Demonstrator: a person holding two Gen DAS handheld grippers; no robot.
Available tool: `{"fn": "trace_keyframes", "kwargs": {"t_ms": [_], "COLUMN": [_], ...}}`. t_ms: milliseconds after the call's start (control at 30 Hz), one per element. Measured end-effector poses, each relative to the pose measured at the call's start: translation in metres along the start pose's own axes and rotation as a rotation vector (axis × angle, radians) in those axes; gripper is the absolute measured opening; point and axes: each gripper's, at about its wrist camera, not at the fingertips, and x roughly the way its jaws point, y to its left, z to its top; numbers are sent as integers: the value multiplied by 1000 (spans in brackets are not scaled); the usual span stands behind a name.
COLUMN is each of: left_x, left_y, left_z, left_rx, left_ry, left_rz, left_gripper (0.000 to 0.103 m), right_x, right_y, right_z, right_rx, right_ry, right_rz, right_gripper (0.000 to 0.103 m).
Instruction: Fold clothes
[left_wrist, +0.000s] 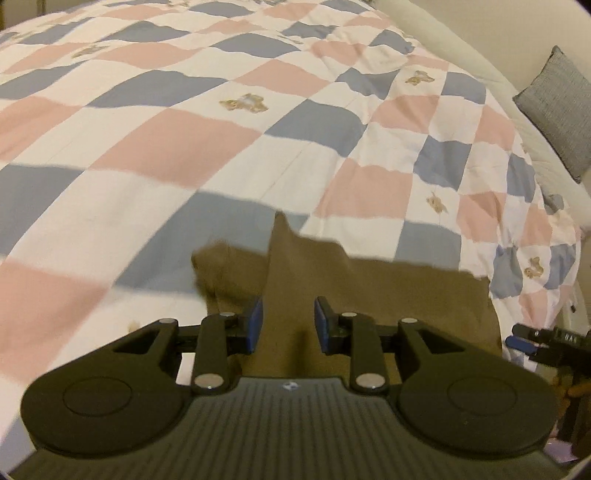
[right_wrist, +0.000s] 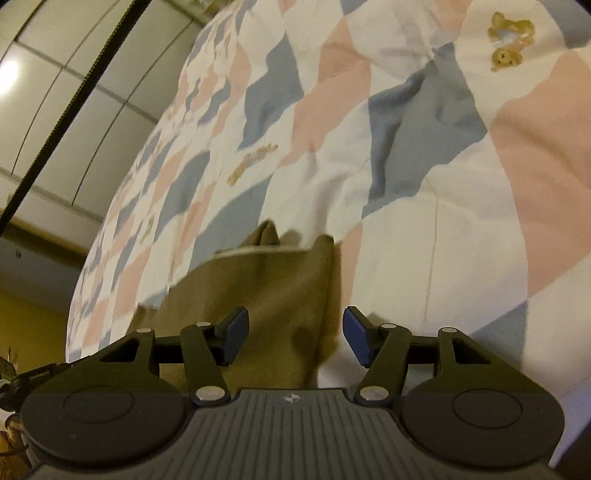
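On the bed's checked quilt (left_wrist: 207, 147) near its edge lies a brown garment (left_wrist: 388, 295). Left claw (left_wrist: 288, 323) and right claw (right_wrist: 291, 338) both spread, cloth between the pads, ungripped. Risk: closing shallow catches one layer, fold slips crooked.

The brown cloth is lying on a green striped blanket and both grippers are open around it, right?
Not quite. The blanket is checked in pink, blue and white with little bears, as the left wrist view shows. The rest holds: the brown cloth lies on it, with the left gripper and right gripper open around it.
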Motion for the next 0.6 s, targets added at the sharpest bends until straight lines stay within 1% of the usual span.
{"fn": "trace_keyframes", "kwargs": {"t_ms": [33,167,300,333,367,400,433,467,533,600], "left_x": [9,46,80,86,89,90,92,87,75,50], "left_y": [3,13,16,16,15,14,13,12,10,11], "left_z": [8,32,37,36,35,32,29,27,23,20], "left_rx": [0,-16,-17,-17,-16,-11,-4,8,32,21], "left_ry": [11,52,101,105,106,102,98,78,33,-37], "left_rz": [-9,-42,-60,-70,-79,-89,-99,-100,-102,-122], "left_gripper": [27,29,30,29,26,21,3,2,1,1], "right_x": [3,13,23,26,29,32,35,36,34,22], "right_y": [-1,-12,-22,-25,-26,-27,-26,-23,-13,0], "right_z": [1,4,6,7,7,7,8,9,12,16], "right_rx": [10,51,91,101,109,112,103,84,23,-48], "right_ry": [-17,-34,-52,-54,-51,-47,-40,-32,-40,-78], "right_rz": [-3,-1,1,5,14,25,43,54,53,70], "right_gripper": [59,60,60,60,58,49,22,11,8,7]}}
